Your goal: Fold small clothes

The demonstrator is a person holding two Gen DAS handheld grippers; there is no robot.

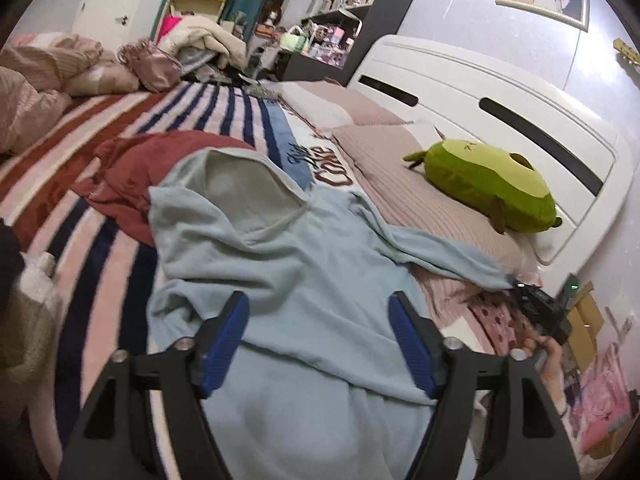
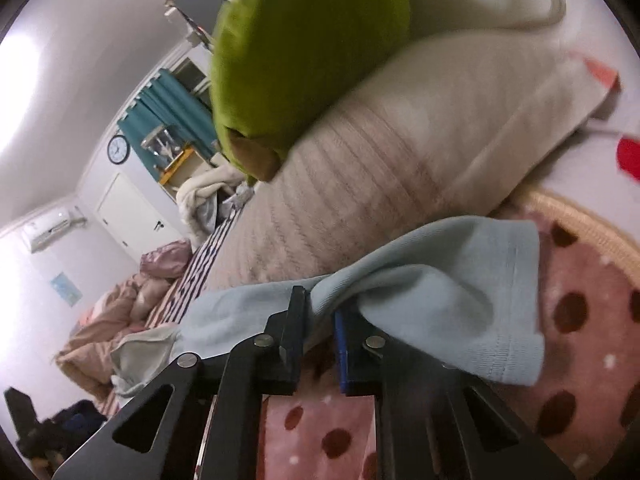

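1. The left tongs (image 1: 318, 330) stand released above the body of the pale blue hoodie (image 1: 304, 280), which lies spread on the bed (image 1: 100, 216) with its hood beyond the tips.
2. Just left of them, a red garment (image 1: 132, 172) lies partly under the hoodie and could be dragged along with a fold.
3. The right tongs (image 2: 320, 312) are clenched on the sleeve (image 2: 440, 292) near its cuff; the bite looks shallow, so it may slip.
4. Beyond them, the pillow (image 2: 400, 152) and green plush toy (image 2: 304, 52) crowd that side; open room lies leftward.
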